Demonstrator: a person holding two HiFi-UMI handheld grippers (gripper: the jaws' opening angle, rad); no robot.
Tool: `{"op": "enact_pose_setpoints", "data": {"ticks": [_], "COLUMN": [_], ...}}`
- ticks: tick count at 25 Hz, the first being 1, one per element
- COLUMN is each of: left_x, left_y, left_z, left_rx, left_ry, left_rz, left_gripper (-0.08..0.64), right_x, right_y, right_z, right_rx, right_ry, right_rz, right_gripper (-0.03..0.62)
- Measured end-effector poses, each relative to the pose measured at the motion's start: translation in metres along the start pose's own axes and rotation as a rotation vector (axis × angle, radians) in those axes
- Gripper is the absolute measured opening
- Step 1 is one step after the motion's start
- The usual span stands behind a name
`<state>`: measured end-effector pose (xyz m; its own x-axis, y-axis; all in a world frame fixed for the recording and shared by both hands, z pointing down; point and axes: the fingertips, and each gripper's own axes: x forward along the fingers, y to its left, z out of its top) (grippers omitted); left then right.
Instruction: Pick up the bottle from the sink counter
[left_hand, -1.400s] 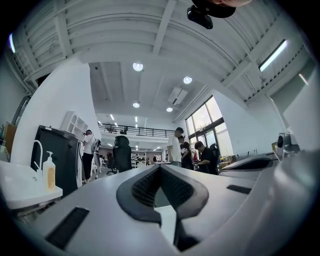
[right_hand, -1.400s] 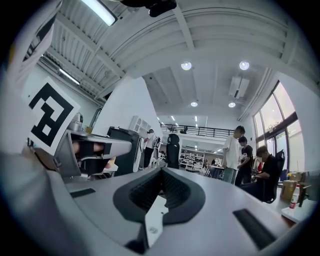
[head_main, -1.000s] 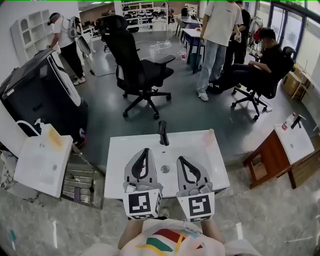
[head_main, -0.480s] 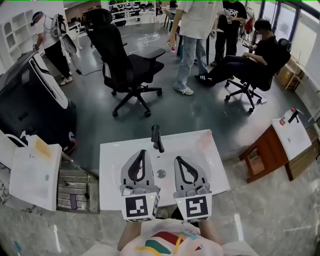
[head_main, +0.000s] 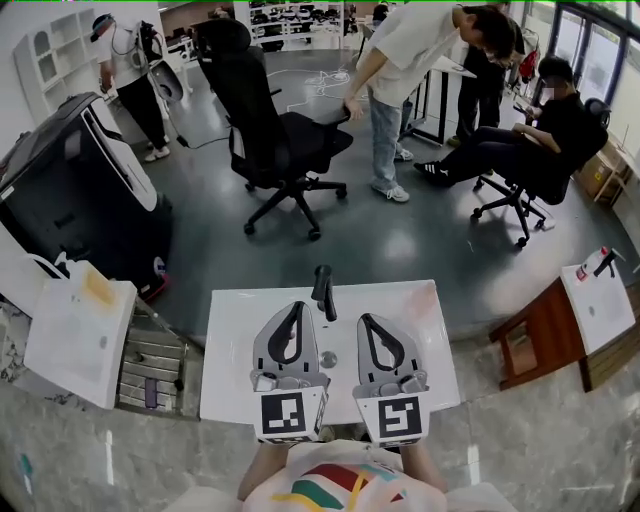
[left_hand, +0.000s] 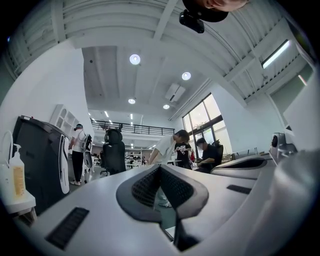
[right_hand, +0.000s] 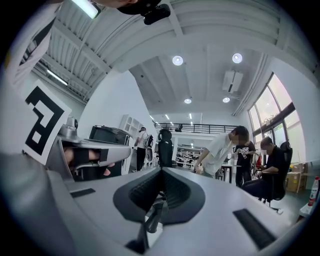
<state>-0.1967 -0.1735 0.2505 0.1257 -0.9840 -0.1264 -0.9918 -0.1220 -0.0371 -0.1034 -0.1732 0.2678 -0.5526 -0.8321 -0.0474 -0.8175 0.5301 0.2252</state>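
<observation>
Hovering over sink desk (head_main: 232, 345): left tongs (head_main: 297, 306), right tongs (head_main: 366, 320), both clenched, empty, flanking faucet (head_main: 323, 290). Bottle (head_main: 413, 304): pale, faint, 1 o'clock from right tongs, near desk's far right corner. Advice: unclench right tongs, approach level, clamp mid-body.

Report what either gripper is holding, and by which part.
Nothing is held. The left gripper and the right gripper both have their jaws together with nothing between them, over the white sink counter.
</observation>
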Motion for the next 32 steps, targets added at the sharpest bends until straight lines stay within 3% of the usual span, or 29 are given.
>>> {"op": "enact_pose_setpoints", "data": {"ticks": [7,15,21,32], "left_x": [0.009,0.024,0.045,0.107], "left_y": [0.002,-0.011,-0.035,-0.099], "left_z": [-0.005,-0.014,-0.016,-0.007], "left_rx": [0.002,0.004,0.001,-0.034], "left_ry": [0.006,0.035,0.037,-0.006], "left_rz": [0.038,0.016,-0.042,-0.215], "left_gripper": [0.018,0.018,0.018,0.02], "right_x": [0.01,0.012,0.008,-0.026], "right_y": [-0.006,-0.029,-0.057,-0.128], "right_z": [-0.005,-0.004,-0.013,-0.051], "right_rx": [-0.024,0.002,0.034,0.117], "right_ry": [-0.005,-0.036,-0.024,0.046], "right_rz": [0.038,0.002,-0.053,-0.213], "right_gripper": [0.012,0.012,0.012,0.012]}}
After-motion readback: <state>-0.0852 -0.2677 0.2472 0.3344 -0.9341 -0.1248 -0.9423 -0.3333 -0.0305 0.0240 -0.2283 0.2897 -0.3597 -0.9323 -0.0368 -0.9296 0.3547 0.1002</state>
